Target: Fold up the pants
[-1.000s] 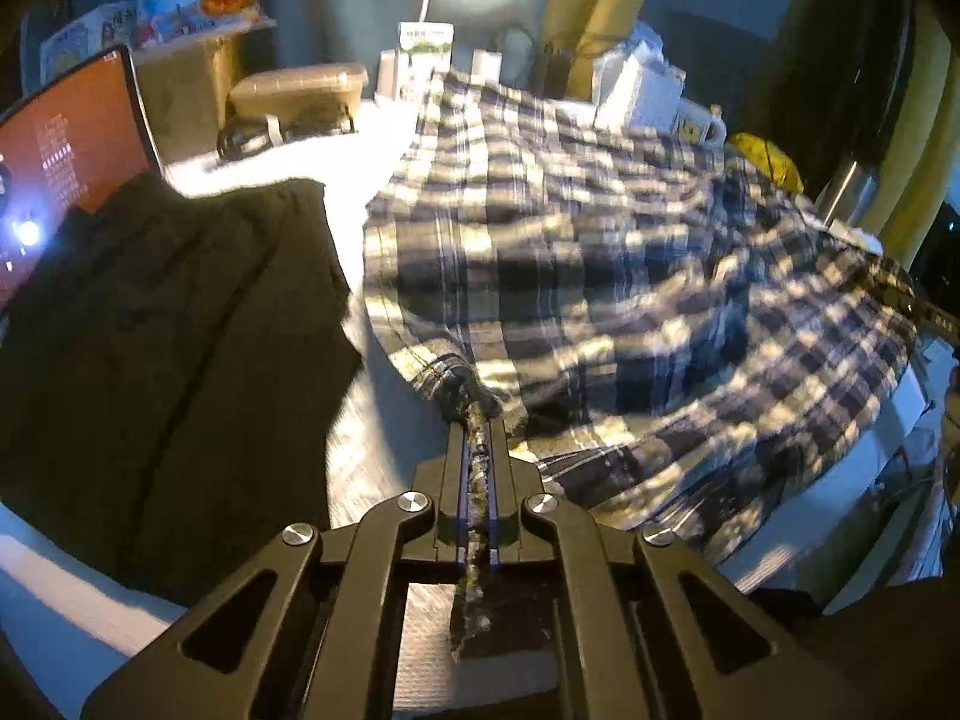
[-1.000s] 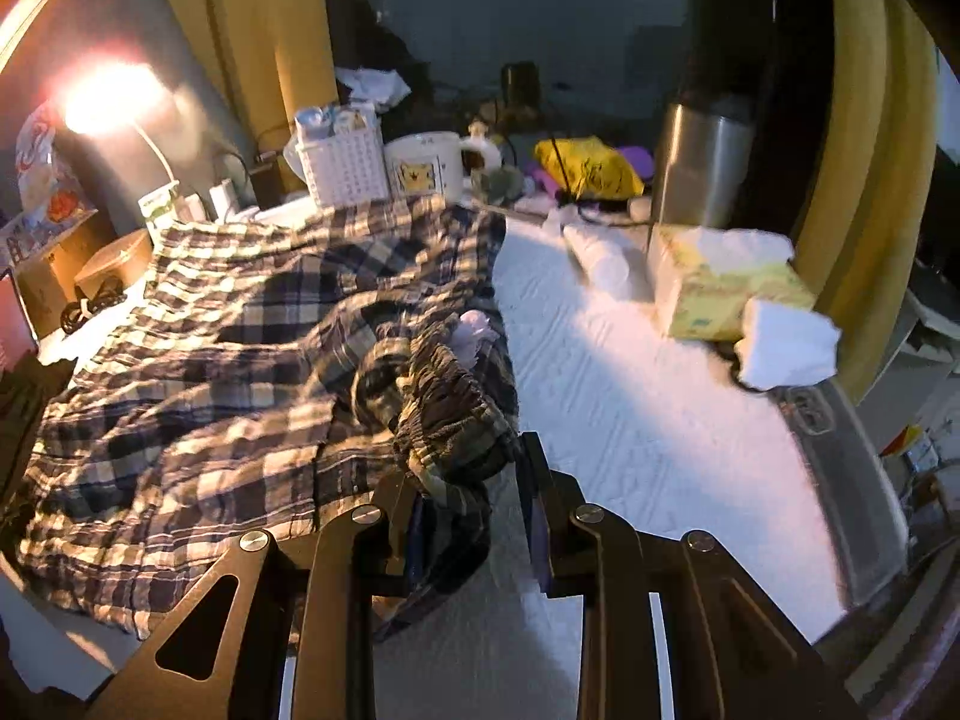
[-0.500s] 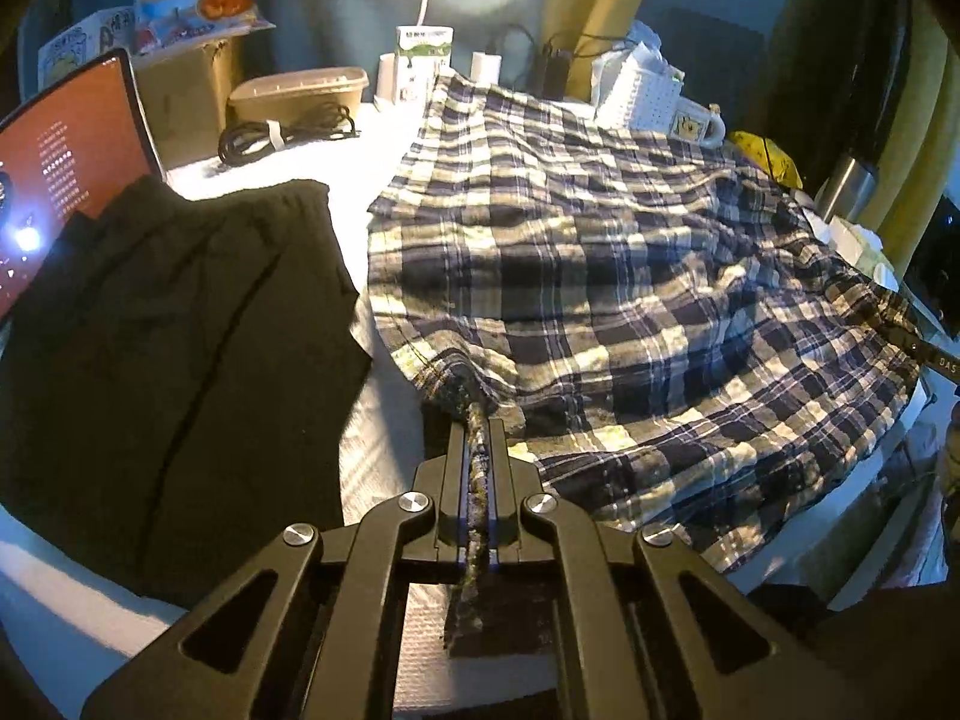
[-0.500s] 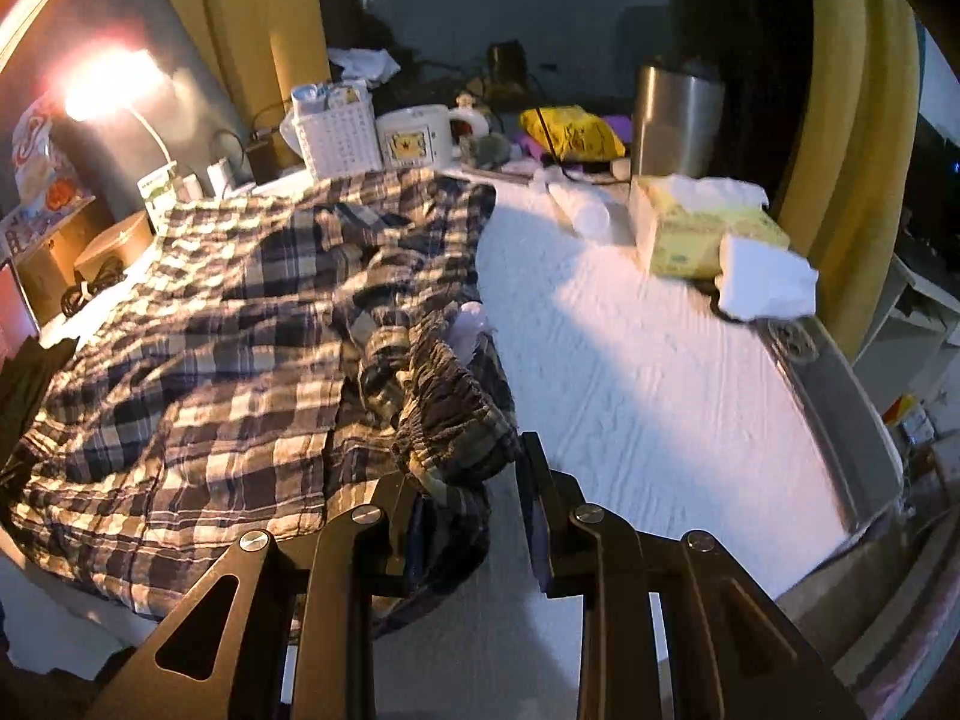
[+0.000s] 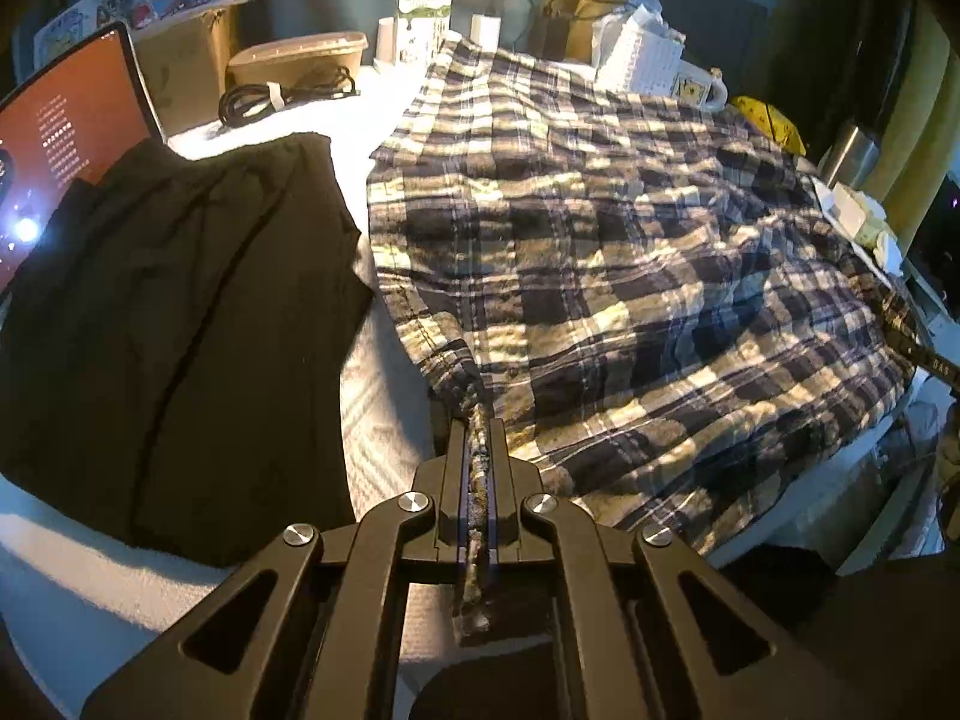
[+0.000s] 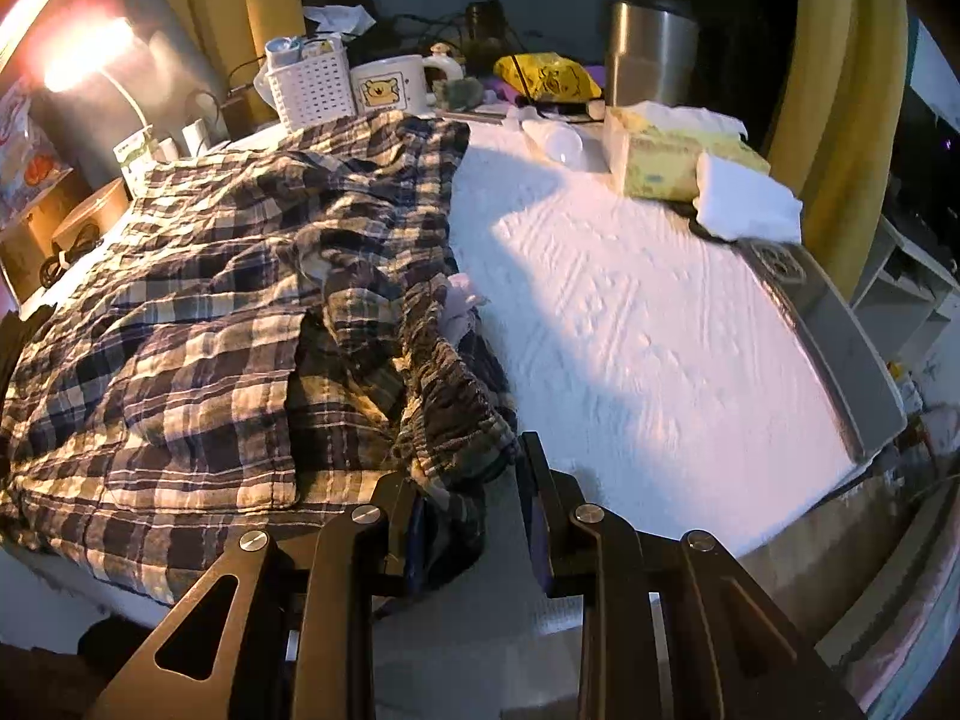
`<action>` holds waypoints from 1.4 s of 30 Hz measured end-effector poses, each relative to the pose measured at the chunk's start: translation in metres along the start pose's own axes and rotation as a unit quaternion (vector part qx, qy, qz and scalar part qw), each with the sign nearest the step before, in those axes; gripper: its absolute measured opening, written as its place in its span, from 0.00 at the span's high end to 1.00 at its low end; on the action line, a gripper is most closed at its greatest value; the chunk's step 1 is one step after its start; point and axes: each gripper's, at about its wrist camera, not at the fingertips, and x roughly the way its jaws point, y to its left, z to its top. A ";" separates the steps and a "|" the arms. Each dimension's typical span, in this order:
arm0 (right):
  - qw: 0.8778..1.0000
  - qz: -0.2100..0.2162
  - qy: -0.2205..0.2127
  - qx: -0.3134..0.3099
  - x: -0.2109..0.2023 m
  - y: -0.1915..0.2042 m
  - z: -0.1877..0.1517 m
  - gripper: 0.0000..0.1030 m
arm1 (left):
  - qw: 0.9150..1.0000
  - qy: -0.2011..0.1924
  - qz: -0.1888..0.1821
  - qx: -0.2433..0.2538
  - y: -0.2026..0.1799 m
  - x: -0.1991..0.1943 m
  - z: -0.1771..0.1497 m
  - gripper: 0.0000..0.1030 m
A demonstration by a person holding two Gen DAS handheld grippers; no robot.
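I hold the blue and cream checked cloth pants (image 5: pixel 606 252), spread on the white table (image 6: pixel 648 324), pinched tight in my left gripper (image 5: pixel 478 426) and bunched in my right gripper (image 6: pixel 468 480), ready to lay them flat next.

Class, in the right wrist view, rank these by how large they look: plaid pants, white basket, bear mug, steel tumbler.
1. plaid pants, by far.
2. steel tumbler.
3. white basket and bear mug look about alike, so no ranking.
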 end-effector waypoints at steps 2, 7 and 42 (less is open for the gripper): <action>1.000 0.000 0.001 0.003 0.002 -0.001 0.000 0.74 | 1.000 0.004 0.001 -0.003 0.003 -0.001 -0.002 0.97; 1.000 -0.007 -0.007 0.002 0.001 -0.006 0.005 0.61 | 1.000 -0.011 0.015 -0.022 0.020 -0.012 0.005 0.91; 0.998 -0.054 -0.010 0.012 -0.010 -0.043 0.023 0.15 | 0.997 -0.041 0.027 0.068 0.017 0.067 0.101 0.92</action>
